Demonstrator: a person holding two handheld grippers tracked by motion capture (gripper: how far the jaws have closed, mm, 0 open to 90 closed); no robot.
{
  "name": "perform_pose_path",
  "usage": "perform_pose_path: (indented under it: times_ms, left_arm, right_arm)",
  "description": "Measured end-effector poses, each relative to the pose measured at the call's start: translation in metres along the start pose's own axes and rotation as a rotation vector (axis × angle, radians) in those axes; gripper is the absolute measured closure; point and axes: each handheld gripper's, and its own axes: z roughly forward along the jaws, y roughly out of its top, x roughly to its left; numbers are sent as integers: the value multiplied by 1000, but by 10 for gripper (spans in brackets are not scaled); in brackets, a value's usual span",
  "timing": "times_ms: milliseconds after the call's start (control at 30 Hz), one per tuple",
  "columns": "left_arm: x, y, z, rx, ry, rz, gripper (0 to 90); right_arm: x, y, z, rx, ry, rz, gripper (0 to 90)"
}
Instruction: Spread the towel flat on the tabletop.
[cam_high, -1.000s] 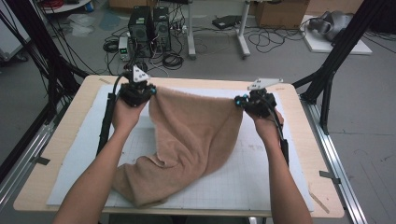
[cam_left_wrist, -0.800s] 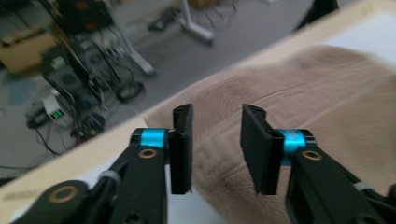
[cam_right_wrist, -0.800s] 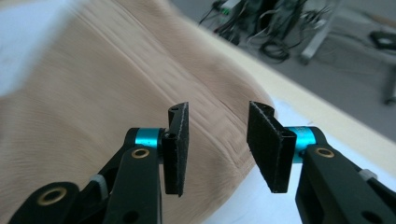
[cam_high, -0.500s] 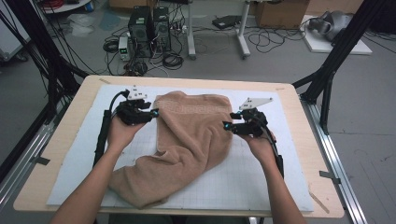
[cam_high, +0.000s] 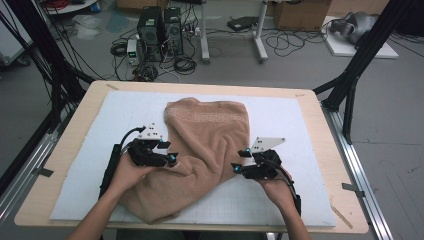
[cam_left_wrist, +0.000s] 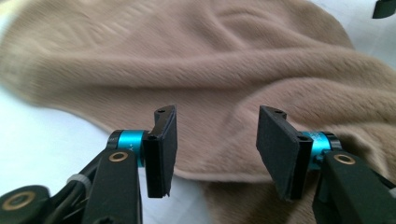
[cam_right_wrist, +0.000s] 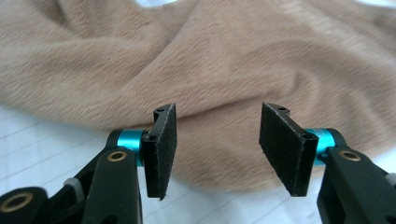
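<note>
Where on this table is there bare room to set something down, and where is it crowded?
Free: the white mat right of the towel, out to the table's wooden edge, and the mat's far left corner. Crowded: the near middle, where the left gripper and right gripper flank the bunched towel.
</note>
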Motion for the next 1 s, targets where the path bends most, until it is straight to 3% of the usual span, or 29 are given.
perform_pose_path:
  times_ms: [33, 100, 267, 367, 500, 567, 700, 833, 1000]
  left_arm:
    - [-2, -1, 1, 4, -26, -4, 471]
    - [-12, 1, 0, 1, -35, 34, 472]
    - [-16, 2, 1, -10, -44, 51, 475]
    - [-14, 0, 10, 36, -49, 48, 491]
    - [-13, -4, 23, 109, -52, 83, 548]
    - [-12, -7, 31, 160, -73, 101, 653]
    - [-11, -11, 42, 220, -81, 113, 733]
    - [-13, -11, 44, 217, -68, 127, 829]
    - [-11, -9, 38, 209, -39, 138, 845]
  right_arm:
    - [3, -3, 1, 2, 1, -2, 468]
    - [7, -9, 2, 6, 11, 0, 468]
    - [10, -17, 8, 5, 14, 7, 469]
    - [10, -20, 14, 22, 3, 13, 489]
    - [8, -23, 21, 45, 2, 20, 525]
    - [7, -25, 28, 65, 21, 11, 588]
    - [5, -26, 31, 69, 42, 23, 659]
    - [4, -26, 32, 68, 65, 18, 781]
    - [3, -24, 30, 71, 62, 8, 840]
